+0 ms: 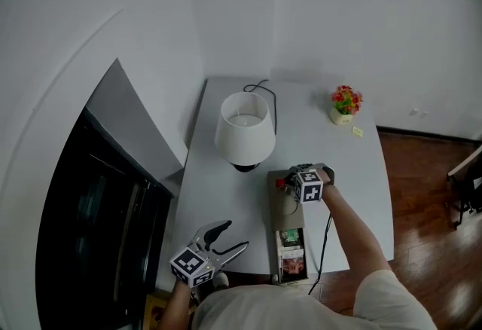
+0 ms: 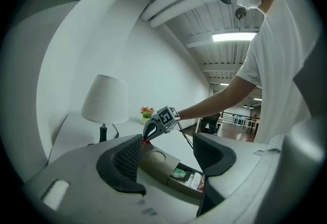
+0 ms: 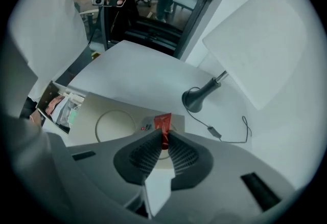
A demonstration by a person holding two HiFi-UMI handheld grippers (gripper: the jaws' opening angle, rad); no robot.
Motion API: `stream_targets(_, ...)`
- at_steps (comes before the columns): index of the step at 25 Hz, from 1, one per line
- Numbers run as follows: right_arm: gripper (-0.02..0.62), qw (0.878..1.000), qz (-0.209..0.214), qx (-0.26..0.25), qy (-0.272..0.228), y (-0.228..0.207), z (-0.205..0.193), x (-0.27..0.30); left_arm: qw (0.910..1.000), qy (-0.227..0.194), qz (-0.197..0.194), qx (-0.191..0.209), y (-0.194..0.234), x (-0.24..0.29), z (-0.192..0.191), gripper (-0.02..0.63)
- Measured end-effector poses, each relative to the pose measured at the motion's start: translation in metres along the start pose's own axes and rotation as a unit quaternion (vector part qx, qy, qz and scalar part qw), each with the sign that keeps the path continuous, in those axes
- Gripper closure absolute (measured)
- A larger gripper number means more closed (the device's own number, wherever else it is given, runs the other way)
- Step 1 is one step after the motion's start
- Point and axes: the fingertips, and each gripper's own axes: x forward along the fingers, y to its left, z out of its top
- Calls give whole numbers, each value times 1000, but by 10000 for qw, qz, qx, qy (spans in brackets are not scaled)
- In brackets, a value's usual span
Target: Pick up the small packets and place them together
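Observation:
My right gripper (image 1: pixel 285 184) is shut on a small red packet (image 3: pixel 163 124), which it holds just above the closed far end of a long tan tray (image 1: pixel 279 204) with a round recess. The left gripper view shows the same red packet (image 2: pixel 146 142) under the marker cube. Several packets (image 1: pixel 291 253) lie together in the tray's open near compartment, also visible as packets (image 2: pixel 188 177) in the left gripper view. One pale packet (image 1: pixel 357 132) lies apart by the flower pot. My left gripper (image 1: pixel 235 236) hovers open at the table's front left with nothing between its jaws.
A white-shaded lamp (image 1: pixel 245 129) stands mid-table just behind the tray, and its cord (image 3: pixel 225 133) trails across the top. A small flower pot (image 1: pixel 345 104) sits at the far right. A dark glass door (image 1: pixel 90 223) is to the left and wood floor to the right.

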Motion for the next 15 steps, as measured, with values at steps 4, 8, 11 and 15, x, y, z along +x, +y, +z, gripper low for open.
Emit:
stream_targets(4,551,9989,172,-288,320,-6,-7,13,9999,10,130,-45,2,-5,-1,295)
stream_targets(8,520,9967,-185,-436,652,-17,-19,28,9997,58,227,-38,1,-10,-6,295)
stream_targets(11,301,9968,-206,-297,710,-14,-22,35,9997,38,252,-21,2,-13,-6,295)
stream_targets(15,250,9952,-764,-202,570,-26,-14,18,9997,-28,257,-13,4,-16,-3,295)
